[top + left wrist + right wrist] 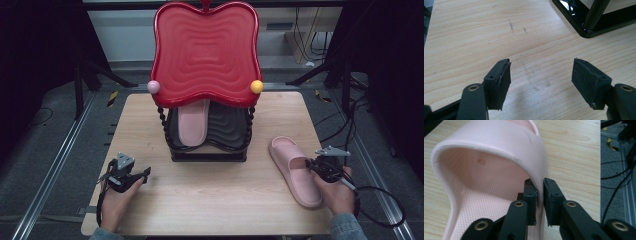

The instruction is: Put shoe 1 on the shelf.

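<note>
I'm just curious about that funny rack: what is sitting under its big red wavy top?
Under the red top, a pink slipper lies on the left half of the black shelf, whose right half looks bare. The top covers the slipper's far end and the shelf's back.

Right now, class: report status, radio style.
Right gripper shut on loose pink slipper. Left gripper open, idle over table. Other slipper racked. Path clear.

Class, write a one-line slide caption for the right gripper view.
Right gripper pinching the side wall of a pink foam slipper on the wooden table.
</note>
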Demonstrator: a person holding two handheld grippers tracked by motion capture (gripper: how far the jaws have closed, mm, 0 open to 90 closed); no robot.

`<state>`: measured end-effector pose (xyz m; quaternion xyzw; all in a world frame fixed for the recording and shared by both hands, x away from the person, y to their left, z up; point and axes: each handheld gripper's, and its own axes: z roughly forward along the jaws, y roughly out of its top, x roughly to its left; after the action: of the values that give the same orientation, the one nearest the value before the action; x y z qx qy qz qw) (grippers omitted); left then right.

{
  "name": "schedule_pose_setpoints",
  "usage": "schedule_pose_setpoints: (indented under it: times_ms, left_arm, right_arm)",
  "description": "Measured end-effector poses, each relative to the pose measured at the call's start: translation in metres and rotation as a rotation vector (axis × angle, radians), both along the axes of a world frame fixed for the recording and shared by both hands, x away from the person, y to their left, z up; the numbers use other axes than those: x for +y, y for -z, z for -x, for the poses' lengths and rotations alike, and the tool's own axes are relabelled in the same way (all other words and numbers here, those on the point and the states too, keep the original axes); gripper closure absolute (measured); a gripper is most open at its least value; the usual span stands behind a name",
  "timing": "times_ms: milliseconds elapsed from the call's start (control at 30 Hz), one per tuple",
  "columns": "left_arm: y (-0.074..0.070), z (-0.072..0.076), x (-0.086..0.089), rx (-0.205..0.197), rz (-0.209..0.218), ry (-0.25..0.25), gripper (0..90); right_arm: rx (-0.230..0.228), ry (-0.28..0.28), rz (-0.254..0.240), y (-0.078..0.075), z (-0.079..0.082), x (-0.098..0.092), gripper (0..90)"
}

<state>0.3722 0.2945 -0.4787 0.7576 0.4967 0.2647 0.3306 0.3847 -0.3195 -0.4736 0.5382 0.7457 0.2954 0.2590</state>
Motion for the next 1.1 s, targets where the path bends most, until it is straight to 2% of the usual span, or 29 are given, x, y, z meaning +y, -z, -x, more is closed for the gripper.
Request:
schedule_pose_setpoints:
  times_ms: [300, 400, 467, 533, 633, 733, 867, 1100]
  left_arm:
    - [0.0, 0.0, 0.0, -0.002, -0.001, 0.001, 31.7]
    - [0.0, 0.0, -0.001, 0.0, -0.003, 0.003, 31.7]
    - [0.001, 0.0, -0.002, -0.001, -0.003, 0.005, 31.7]
    - [0.001, 0.0, -0.002, 0.001, -0.005, 0.004, 31.7]
    - [0.001, 0.0, 0.0, 0.0, -0.001, 0.001, 31.8]
    - [0.001, 0.0, 0.0, -0.001, -0.001, -0.002, 32.0]
    - [0.003, 0.0, -0.002, 0.004, -0.008, 0.004, 32.1]
    - [0.005, 0.0, -0.001, 0.008, -0.008, -0.001, 32.1]
  right_arm:
    - [0.006, -0.014, -0.004, 0.0, -0.002, -0.003, 82.4]
    - [-0.001, -0.014, -0.015, 0.0, -0.004, -0.004, 75.0]
    - [-0.002, -0.017, -0.021, 0.001, -0.006, -0.006, 74.7]
    - [0.0, -0.017, -0.029, 0.001, -0.007, -0.007, 81.9]
    - [-0.001, -0.007, -0.007, 0.0, -0.005, -0.007, 84.3]
    - [-0.012, -0.023, -0.013, -0.006, 0.006, -0.005, 84.7]
    - [-0.028, -0.111, -0.033, -0.021, 0.026, 0.01, 84.6]
    - [-0.013, -0.332, -0.038, -0.034, 0.055, 0.063, 84.4]
